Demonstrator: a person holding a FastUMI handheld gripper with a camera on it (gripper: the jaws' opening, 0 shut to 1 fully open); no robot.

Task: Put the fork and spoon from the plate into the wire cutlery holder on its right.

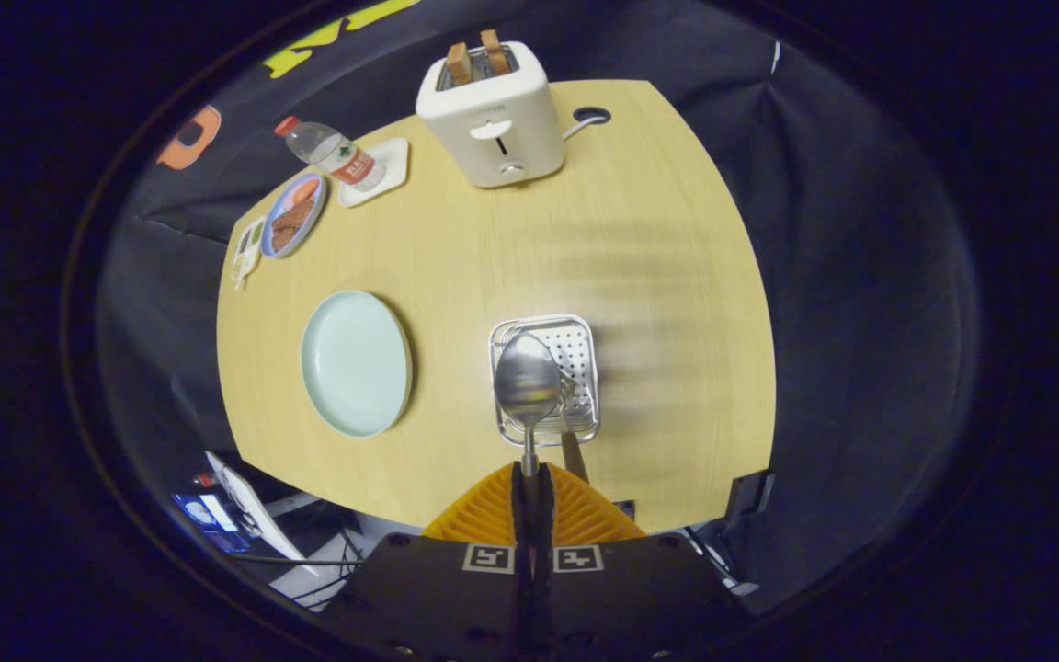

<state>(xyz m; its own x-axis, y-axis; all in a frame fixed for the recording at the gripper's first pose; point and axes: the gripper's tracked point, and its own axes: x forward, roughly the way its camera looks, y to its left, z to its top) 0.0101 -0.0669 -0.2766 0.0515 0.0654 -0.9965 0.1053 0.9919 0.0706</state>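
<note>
Gripper view, from above the table [658, 276]. The gripper [530, 483] has its two fingers pressed together on the handle of the spoon [527, 386], clamping it. The spoon's long axis runs straight ahead from the fingertips, bowl end far and handle end near; the bowl faces the camera and overlaps the left part of the wire cutlery holder [548, 377], which stands just beyond the fingers. Whether the spoon hangs above the holder or touches it cannot be told from this angle. The fork [571, 423] appears to stand in the holder, its dark handle slanting toward the near right beside the spoon's handle, though its tines are hard to make out. The pale green plate [357, 363] lies to the left of the holder, well apart from it. At the far side stand a white toaster [493, 115] with two slices of bread, and to its left a water bottle [332, 152] on a white coaster, a blue dish of food [293, 214], and a small white dish [247, 246].
</note>
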